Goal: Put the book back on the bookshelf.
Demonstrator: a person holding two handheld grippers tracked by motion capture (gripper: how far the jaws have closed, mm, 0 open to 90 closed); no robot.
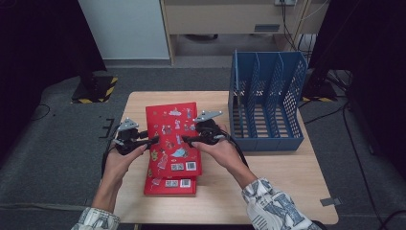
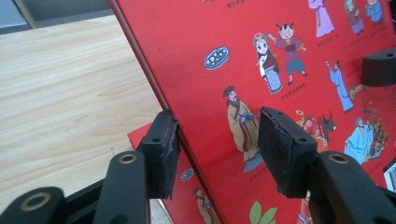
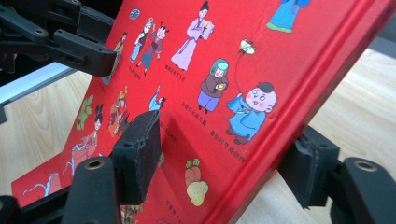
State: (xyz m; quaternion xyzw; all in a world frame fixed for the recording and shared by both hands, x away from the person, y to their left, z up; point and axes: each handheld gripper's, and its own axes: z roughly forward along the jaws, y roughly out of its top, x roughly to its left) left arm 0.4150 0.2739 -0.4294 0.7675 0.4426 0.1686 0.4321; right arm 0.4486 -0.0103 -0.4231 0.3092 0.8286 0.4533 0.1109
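Two red books here: the top book [image 1: 173, 136] is lifted off the lower book [image 1: 170, 184], which lies flat on the table [image 1: 287, 187] at its near side. One blue rack [image 1: 266, 103] with several slots stands just right of them, close to the table's right edge. Plenty of bare wood to the near right and left of the books; the far strip is narrow.

The left gripper [image 1: 152, 140] comes in from the left with its jaws straddling the top book's left edge, one pad [image 2: 164, 156] under, one over the cover, a gap showing, so not clearly clamped. The right gripper [image 1: 187, 139] does the same on the right edge; its jaws sit wide around the edge, pads [image 3: 140, 154] not visibly pressing. Both hands are held palms inward, wrists level, forearms coming up from the near side.
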